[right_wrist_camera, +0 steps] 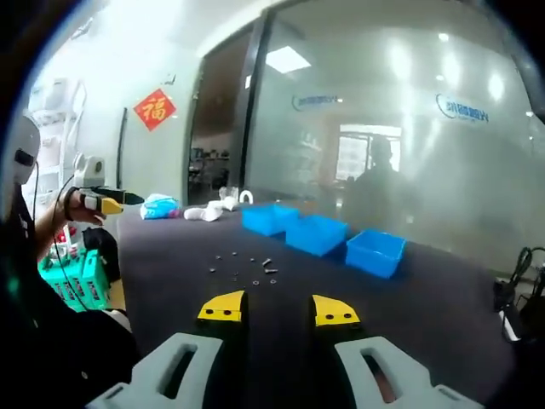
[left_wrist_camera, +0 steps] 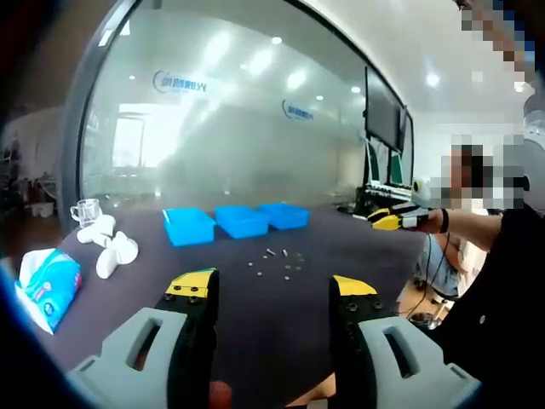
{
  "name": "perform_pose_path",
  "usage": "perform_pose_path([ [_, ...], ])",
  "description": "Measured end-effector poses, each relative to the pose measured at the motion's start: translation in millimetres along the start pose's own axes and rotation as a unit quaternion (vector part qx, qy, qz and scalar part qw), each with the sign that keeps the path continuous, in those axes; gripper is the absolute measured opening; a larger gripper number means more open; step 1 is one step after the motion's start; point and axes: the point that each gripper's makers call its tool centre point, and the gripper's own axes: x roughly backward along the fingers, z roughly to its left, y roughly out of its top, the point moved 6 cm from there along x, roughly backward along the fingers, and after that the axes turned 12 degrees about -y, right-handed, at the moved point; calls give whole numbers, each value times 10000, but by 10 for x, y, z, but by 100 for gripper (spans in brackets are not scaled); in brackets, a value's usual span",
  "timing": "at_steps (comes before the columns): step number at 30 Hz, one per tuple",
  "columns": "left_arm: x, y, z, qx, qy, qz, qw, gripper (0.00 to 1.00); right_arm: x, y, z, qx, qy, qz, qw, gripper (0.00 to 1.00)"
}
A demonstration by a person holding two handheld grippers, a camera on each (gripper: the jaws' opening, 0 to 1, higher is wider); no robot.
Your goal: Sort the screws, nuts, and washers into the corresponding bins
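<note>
Small screws, nuts and washers [left_wrist_camera: 277, 262] lie scattered on the dark table [left_wrist_camera: 255, 324], in front of three blue bins [left_wrist_camera: 243, 220] set in a row. My left gripper [left_wrist_camera: 272, 285] hovers above the table's near side, open, nothing between its yellow-tipped jaws. The right gripper [left_wrist_camera: 394, 218] comes in from the right, held in a hand over the table's edge. In the right gripper view the hardware [right_wrist_camera: 247, 268] lies ahead of my right gripper [right_wrist_camera: 278, 308], which is open and empty. The bins [right_wrist_camera: 317, 233] stand beyond it, and the left gripper [right_wrist_camera: 106, 201] shows at far left.
A tissue pack [left_wrist_camera: 47, 285], white objects [left_wrist_camera: 106, 247] and a glass cup [left_wrist_camera: 85, 210] sit at the table's left end. A frosted glass wall [left_wrist_camera: 238, 128] runs behind the bins. A green crate [right_wrist_camera: 77, 277] stands beside the table. A person [left_wrist_camera: 502, 281] is at the right.
</note>
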Motion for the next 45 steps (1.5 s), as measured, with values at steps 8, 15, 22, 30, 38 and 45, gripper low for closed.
perform_pose_path([
  [8, 47, 0, 34, 38, 72, -69, 9999, 51, -280, 97, 104, 186, 216, 394, 9988, 24],
  [15, 94, -40, 56, 109, 117, -110, 9998, 51, -522, 214, 304, 352, 507, 638, 9961, 23],
  [22, 147, -121, 109, 211, 194, -107, 9995, 51, -868, 264, 429, 415, 527, 1153, 9911, 21],
  [30, 267, -102, 182, 137, 340, -111, 9993, 51, -1281, 324, 509, 213, 727, 1710, 9824, 21],
  [38, 333, -80, 214, 145, 389, -190, 9990, 51, -1667, 400, 573, 216, 728, 2489, 9655, 18],
  [45, 367, -77, 210, 143, 392, -232, 9989, 51, -1846, 373, 717, 186, 859, 3367, 9375, 16],
])
